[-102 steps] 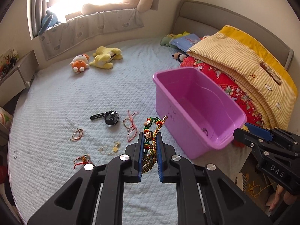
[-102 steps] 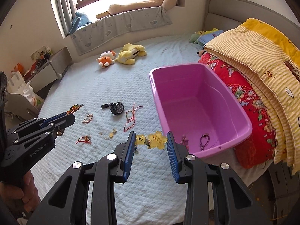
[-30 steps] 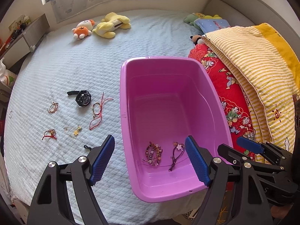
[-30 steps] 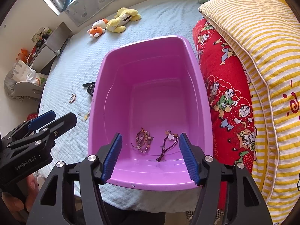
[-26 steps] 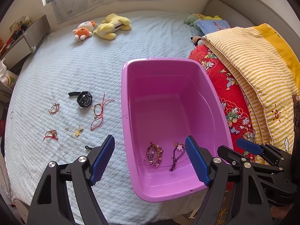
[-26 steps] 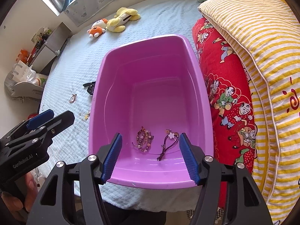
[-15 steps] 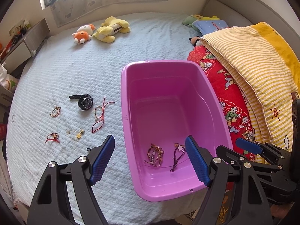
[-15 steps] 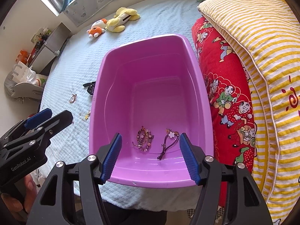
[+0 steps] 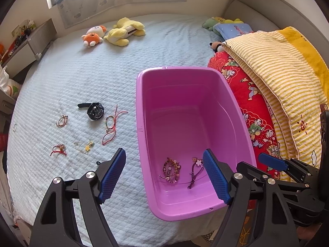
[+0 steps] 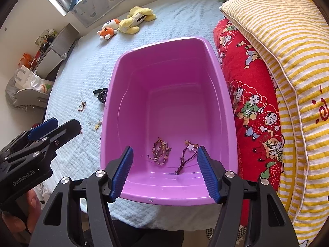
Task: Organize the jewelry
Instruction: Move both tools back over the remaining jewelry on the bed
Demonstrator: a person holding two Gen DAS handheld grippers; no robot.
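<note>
A purple plastic bin (image 9: 185, 107) stands on the light blue bed, with a beaded bracelet (image 9: 170, 169) and a purple cord bracelet (image 9: 195, 169) on its floor. Left of the bin lie a black watch (image 9: 94, 110), a red cord bracelet (image 9: 112, 123), two small bracelets (image 9: 61, 121) and a yellow flower chain (image 9: 86, 146). My left gripper (image 9: 164, 152) hangs open over the bin's near left rim, nothing between its fingers. Above the bin's near end, my right gripper (image 10: 165, 149) is open and empty too. The same two bracelets (image 10: 161, 151) show between its fingers.
Folded quilts, one red (image 9: 246, 103) and one yellow striped (image 9: 277, 72), press against the bin's right side. Plush toys (image 9: 123, 32) lie at the far end of the bed. A low shelf (image 9: 24, 47) stands at the left. The bed's edge runs just below the bin.
Earlier my left gripper was shut on a braided bracelet and the right had a yellow charm between its fingers; now both are open and empty over the bin. Over the last second nothing moved noticeably.
</note>
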